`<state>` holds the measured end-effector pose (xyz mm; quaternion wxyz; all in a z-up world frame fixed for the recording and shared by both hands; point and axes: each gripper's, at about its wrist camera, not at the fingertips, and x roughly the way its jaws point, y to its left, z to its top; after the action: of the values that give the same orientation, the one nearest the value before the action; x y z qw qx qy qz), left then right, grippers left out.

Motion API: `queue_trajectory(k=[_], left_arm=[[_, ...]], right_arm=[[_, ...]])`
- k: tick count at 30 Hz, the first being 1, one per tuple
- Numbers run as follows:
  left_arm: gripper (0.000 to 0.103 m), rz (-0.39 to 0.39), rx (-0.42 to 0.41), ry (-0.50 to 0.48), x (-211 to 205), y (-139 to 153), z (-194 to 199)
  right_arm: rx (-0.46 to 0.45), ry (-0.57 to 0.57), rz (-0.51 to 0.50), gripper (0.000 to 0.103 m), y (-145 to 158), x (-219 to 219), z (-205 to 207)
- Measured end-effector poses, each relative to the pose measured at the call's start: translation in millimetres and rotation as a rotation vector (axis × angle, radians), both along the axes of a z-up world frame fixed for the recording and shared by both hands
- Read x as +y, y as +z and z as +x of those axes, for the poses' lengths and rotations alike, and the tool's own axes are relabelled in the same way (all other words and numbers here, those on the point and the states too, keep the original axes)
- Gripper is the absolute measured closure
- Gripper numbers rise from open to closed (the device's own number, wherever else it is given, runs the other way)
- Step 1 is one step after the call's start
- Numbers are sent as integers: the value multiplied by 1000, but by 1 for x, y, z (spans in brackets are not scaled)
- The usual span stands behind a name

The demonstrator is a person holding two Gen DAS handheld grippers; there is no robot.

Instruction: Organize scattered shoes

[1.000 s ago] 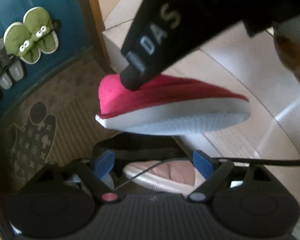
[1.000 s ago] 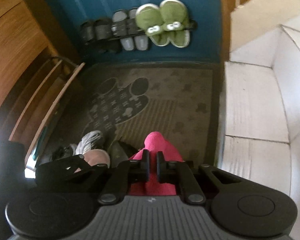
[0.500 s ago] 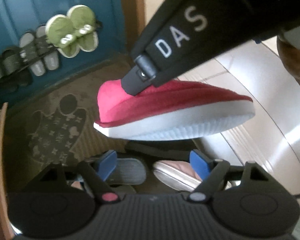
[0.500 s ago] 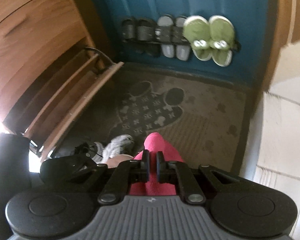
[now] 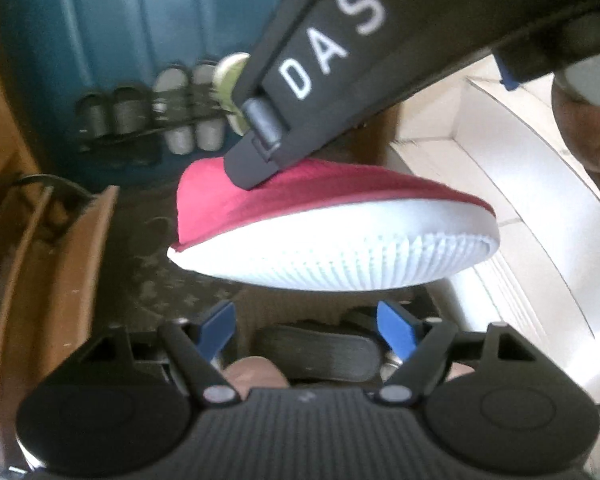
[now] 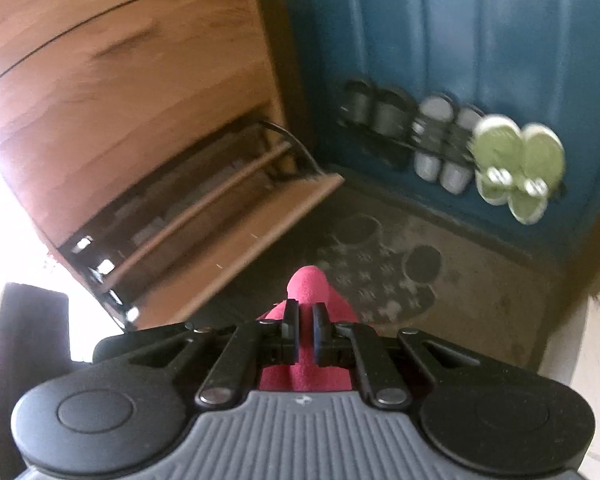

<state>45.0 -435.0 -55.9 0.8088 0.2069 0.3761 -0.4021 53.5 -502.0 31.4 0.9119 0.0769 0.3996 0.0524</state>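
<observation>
the red slipper (image 5: 300,200) is held clear of the floor by the right gripper (image 6: 305,330), whose fingers are clenched on the edge of the upper near the toe; only a thin fold of fabric is pinched. seen from the left wrist, the white ribbed sole faces down and toward the camera and the heel end hangs unsupported.

the left gripper (image 5: 306,326) is carried below the slipper with its blue pads (image 5: 396,326) standing apart; nothing is seen between them, so it is judged empty. beneath it a dark sandal (image 5: 316,350) lies on the floor.

ahead, the tilt-out drawer (image 6: 236,232) of the wooden cabinet stands open, and on the blue door (image 6: 500,40) a rack (image 6: 396,140) holds dark, grey and green slippers (image 6: 516,168). which is the destination cannot be told.

risks noted:
- slip: the pinch is on soft fabric at one end; a swing or quick turn could let the heavy sole pull the fabric out, and the slipper would drop onto the mat (image 6: 420,280) or the sandal.
- collision: the free heel end could strike the drawer's front edge or rail on entry, twisting the slipper in the grip.
- both views are blurred, so aiming is judged uncertain.
- the left gripper, close under the sole, could be bumped.
</observation>
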Motion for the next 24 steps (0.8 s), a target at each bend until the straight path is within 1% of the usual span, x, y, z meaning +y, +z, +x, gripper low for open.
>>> queue_trajectory(k=[5, 12, 16, 24], left_arm=[[26, -18, -39, 71, 34, 21, 19], [26, -27, -89, 166, 82, 48, 39], [26, -53, -101, 217, 104, 64, 47], [26, -76, -149, 309, 144, 86, 54]], right_arm=[[-40, 70, -31, 97, 22, 40, 22], [-83, 155, -41, 97, 45, 95, 46], [-109, 187, -23, 97, 55, 115, 53], [-155, 287, -63, 97, 77, 171, 64]])
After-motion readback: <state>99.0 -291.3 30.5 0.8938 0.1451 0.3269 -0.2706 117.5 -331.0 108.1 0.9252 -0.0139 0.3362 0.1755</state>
